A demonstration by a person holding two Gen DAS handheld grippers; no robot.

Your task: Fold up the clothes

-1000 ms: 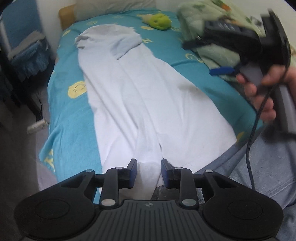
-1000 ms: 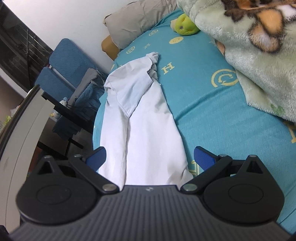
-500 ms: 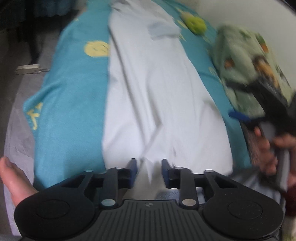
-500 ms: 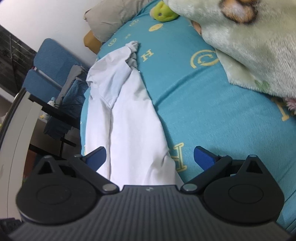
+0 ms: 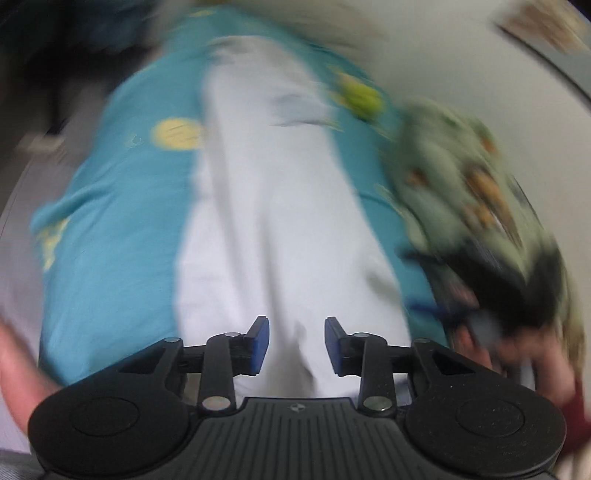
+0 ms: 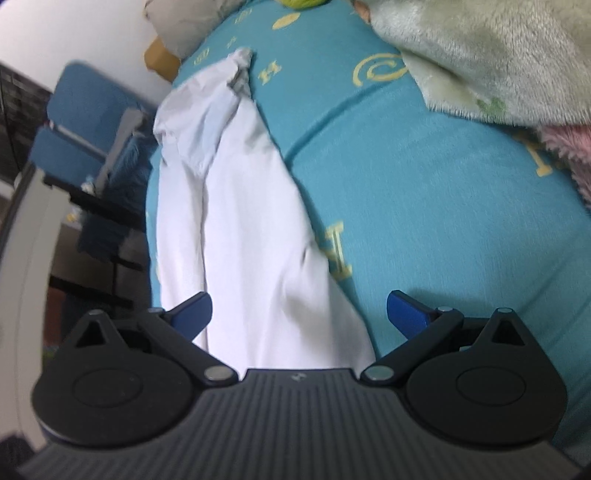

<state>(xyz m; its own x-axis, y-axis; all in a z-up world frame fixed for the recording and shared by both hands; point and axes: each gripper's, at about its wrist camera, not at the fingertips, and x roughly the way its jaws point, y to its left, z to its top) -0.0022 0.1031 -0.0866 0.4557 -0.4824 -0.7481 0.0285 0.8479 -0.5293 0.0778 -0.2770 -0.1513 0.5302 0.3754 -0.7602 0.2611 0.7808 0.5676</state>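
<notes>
A long white garment (image 5: 273, 206) lies lengthwise on the teal bed sheet (image 5: 122, 206), its far end folded over. The left wrist view is blurred by motion. My left gripper (image 5: 295, 345) hovers over the garment's near end. Its jaws are opening, the cloth shows in the gap, and the pads do not press on it. My right gripper (image 6: 299, 314) stands wide open above the near right edge of the white garment (image 6: 251, 229), gripping nothing. The right gripper (image 5: 509, 295) also appears as a dark blur with a hand in the left wrist view.
A pale green plush blanket (image 6: 480, 55) is heaped on the right side of the teal bed sheet (image 6: 443, 221). A green toy (image 5: 362, 98) and a grey pillow (image 6: 177, 22) lie at the far end. A blue chair (image 6: 85, 122) with clothes stands left of the bed.
The left wrist view has rolled and swung toward the bed's right side, and the left jaws now stand slightly wider. The right gripper has sunk closer to the garment, still wide open.
</notes>
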